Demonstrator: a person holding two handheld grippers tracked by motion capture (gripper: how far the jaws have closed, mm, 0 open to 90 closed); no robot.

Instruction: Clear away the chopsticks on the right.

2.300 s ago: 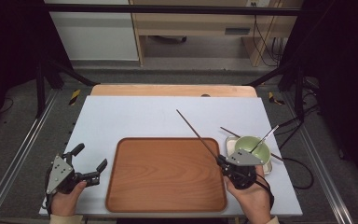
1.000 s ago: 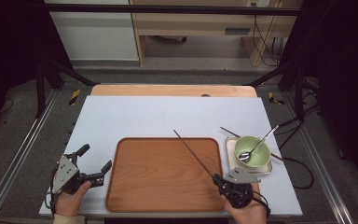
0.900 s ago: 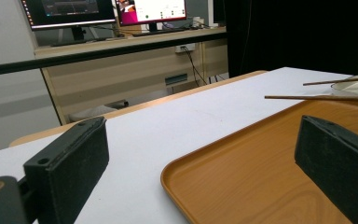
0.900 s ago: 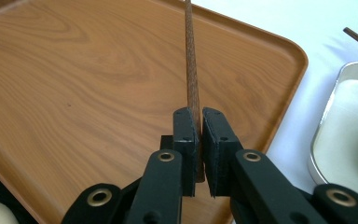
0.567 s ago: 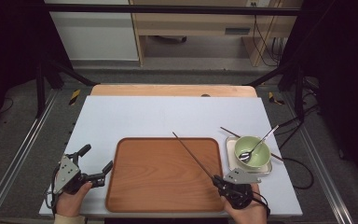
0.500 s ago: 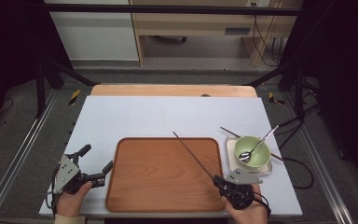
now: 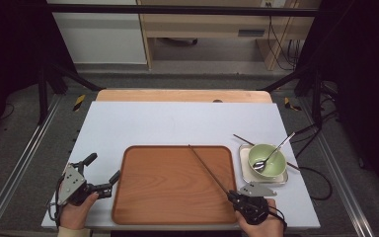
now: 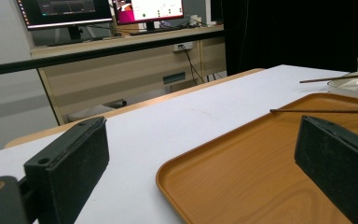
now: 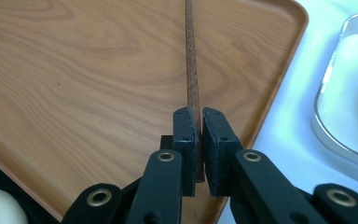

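1. The right gripper [image 7: 238,198], at the lower right of the high view, has its jaws closed on one end of a long thin dark-brown wooden chopstick [image 7: 208,170]. The right gripper view shows the stick pinched between the two black pads with almost no gap, which keeps so slender a thing from rolling or slipping.

2. From that grip the chopstick runs diagonally up and left across the rectangular orange-brown wooden tray [image 7: 168,197], its far tip near the tray's upper rim. In the left gripper view the stick [image 8: 321,111] appears to lie low over the tray [image 8: 242,172]; whether the tip touches the wood cannot be told.

3. Holding it by the very end probably lets the person steer the whole length and lay it flat on the tray.

4. The left gripper [image 7: 101,180] sits at the lower left, just beside the tray's left edge, jaws wide apart and holding nothing. It looks parked there, ready to help.

5. To the right of the tray, a pale green bowl [image 7: 267,159] with a metal spoon [image 7: 274,154] stands on a small white square dish [image 7: 245,165] on the white surface [image 7: 177,123]. A second brown chopstick [image 7: 241,138] lies beside it, likely next to be picked.
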